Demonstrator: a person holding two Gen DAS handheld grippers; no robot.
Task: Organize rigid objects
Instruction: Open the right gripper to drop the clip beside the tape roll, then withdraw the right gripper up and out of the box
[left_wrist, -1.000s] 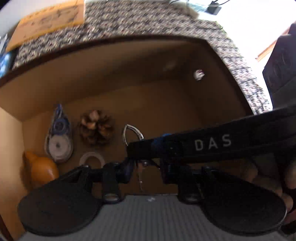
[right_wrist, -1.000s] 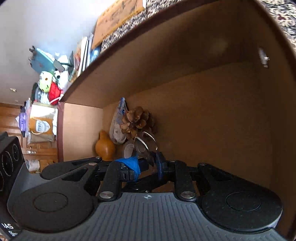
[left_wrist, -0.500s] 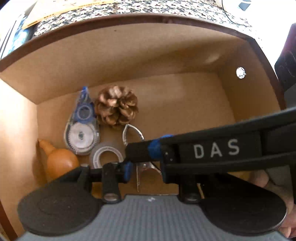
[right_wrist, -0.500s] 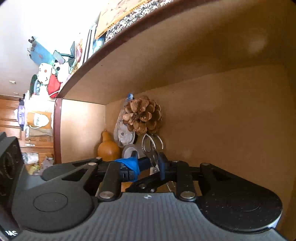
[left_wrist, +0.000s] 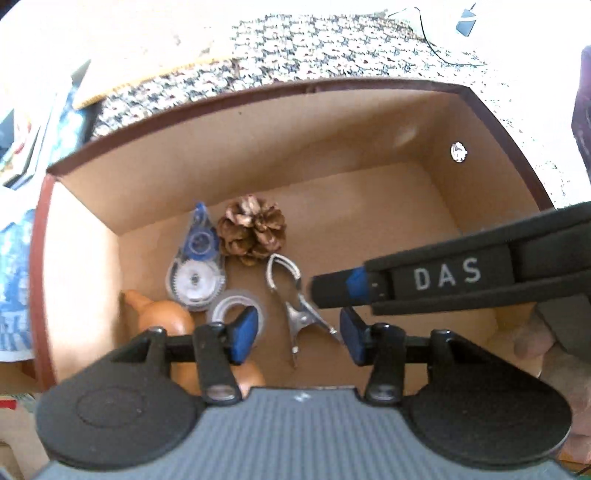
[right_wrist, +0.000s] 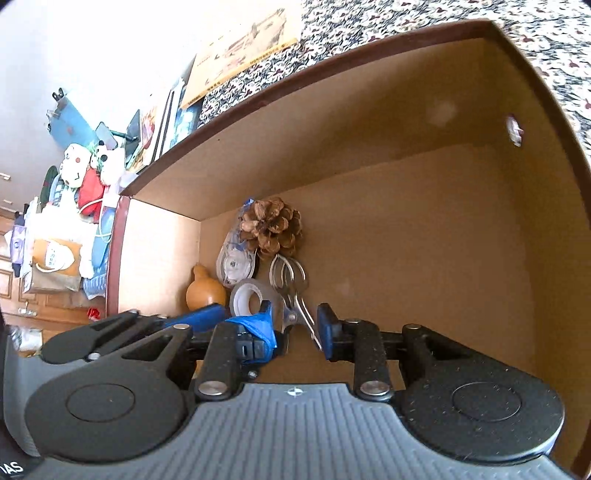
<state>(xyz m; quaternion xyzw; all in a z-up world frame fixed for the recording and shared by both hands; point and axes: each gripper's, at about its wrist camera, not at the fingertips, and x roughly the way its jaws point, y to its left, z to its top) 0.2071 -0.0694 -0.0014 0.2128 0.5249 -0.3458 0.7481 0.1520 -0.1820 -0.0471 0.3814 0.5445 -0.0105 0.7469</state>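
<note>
I look down into a brown box (left_wrist: 258, 147) with a dark red rim. It sits on a black and white patterned cloth (left_wrist: 314, 51).

My left gripper (left_wrist: 297, 334) hangs over the box floor. Its jaws are opening now, and the blue pads stand apart. The metal clip (left_wrist: 295, 301) lies on the floor in the gap between them, but the pads do not press on it. The clip lies flat, with its round wire loop pointing at the pine cone (left_wrist: 252, 230).

My right gripper (right_wrist: 295, 328) is low in the box too. Its jaws are also opening. In the right wrist view the clip's thin ends show in the gap between the pads, and nothing is squeezed. In the left wrist view its black fingers, with white letters on the side, reach in from the right and end near the clip.

Four more things sit by the left wall. The pine cone is next to a clear and blue correction tape roller (left_wrist: 196, 267). A clear tape roll (left_wrist: 236, 308) lies just in front of the roller. A little orange gourd (left_wrist: 162, 314) lies in the corner beside them. The rest of the box floor is bare.

A small silver stud (left_wrist: 459, 151) sits on the right wall.
</note>
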